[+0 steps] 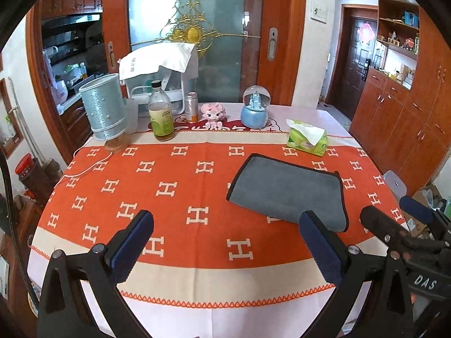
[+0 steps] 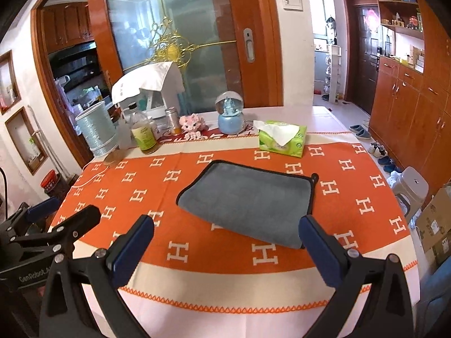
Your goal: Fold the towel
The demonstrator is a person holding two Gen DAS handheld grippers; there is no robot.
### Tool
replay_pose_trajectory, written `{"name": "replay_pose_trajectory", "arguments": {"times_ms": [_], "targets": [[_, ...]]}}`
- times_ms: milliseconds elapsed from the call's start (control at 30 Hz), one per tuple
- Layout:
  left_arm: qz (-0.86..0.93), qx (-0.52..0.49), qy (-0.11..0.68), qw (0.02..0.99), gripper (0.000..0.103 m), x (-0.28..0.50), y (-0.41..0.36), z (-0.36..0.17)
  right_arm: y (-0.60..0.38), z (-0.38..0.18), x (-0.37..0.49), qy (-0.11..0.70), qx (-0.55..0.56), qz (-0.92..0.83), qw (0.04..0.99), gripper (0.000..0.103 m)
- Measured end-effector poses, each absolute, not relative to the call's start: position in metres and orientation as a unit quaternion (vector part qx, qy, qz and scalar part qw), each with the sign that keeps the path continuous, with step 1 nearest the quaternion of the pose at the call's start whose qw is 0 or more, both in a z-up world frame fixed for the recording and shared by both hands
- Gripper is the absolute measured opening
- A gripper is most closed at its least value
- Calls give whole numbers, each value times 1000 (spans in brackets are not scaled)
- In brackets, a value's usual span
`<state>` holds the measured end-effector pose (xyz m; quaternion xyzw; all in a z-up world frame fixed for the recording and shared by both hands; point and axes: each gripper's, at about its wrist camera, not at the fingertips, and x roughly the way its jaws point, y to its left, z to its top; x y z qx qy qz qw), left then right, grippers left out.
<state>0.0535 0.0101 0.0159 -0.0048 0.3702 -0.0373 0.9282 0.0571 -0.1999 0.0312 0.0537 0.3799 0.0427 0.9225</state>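
Since the towel (image 2: 248, 200) already lies doubled, you seem nearly done; left gripper (image 1: 225, 233) and right gripper (image 2: 227, 235) gape empty.

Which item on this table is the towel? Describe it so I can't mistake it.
On the orange H-patterned tablecloth, look in front of the green tissue pack. The towel lies flat there: grey, folded, black-trimmed, the only cloth among upright bottles and ornaments.
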Motion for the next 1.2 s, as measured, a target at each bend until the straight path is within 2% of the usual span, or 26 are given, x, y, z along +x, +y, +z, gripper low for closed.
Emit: {"name": "replay_pose_trajectory", "arguments": {"times_ms": [600,1200], "targets": [[-3,-20,396,918,102,20,13,2,-191,12,21,414,47,51,908,103],[-1,-10,394,919,102,5,15,6,-189,22,16,402,42,44,913,103]]}}
